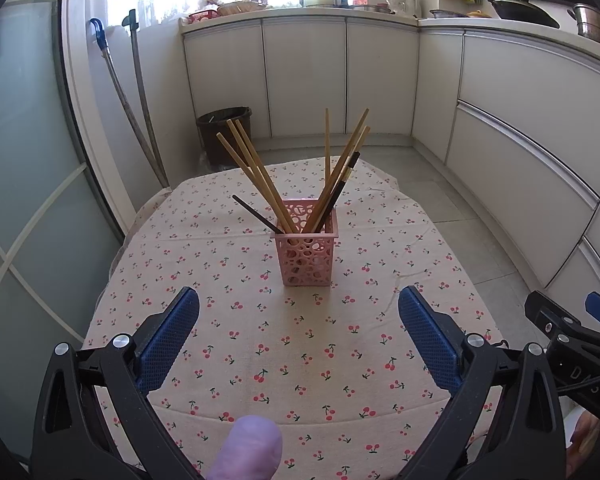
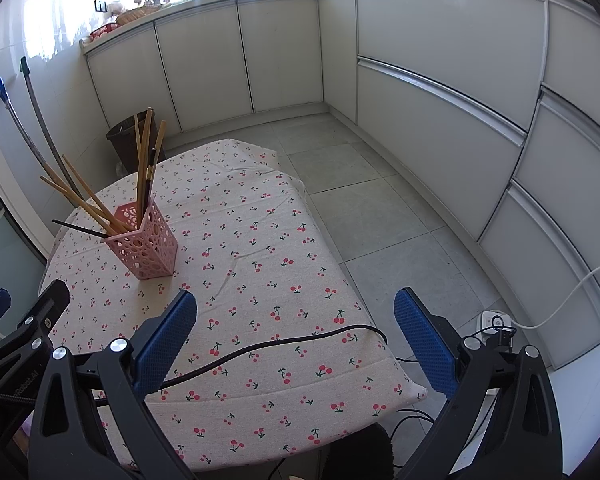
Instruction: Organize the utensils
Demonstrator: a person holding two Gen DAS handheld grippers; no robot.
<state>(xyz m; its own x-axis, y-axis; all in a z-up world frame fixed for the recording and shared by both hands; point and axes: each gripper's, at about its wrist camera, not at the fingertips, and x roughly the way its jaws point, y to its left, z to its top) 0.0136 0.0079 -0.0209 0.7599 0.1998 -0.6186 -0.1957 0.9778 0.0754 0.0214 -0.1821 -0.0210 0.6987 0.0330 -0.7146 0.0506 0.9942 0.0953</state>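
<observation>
While both grippers hang empty above it, the cherry-print tablecloth (image 1: 340,360) fills the lower half of each view and carries nothing loose. At centre frame in the left wrist view stands the pink perforated holder (image 1: 306,254), which appears at left of frame in the right wrist view (image 2: 146,240). Wooden chopsticks (image 1: 252,172) fan from it in two bunches, with a dark chopstick (image 1: 256,214) leaning out low to the left. A black cable (image 2: 280,344) crosses the cloth in the lower centre of the right wrist view. The left gripper (image 1: 299,340) shows its blue pads spread wide, as does the right gripper (image 2: 296,344). No utensil lies outside the holder, so the sorting appears essentially finished; any next move would probably only straighten the leaning dark stick.
</observation>
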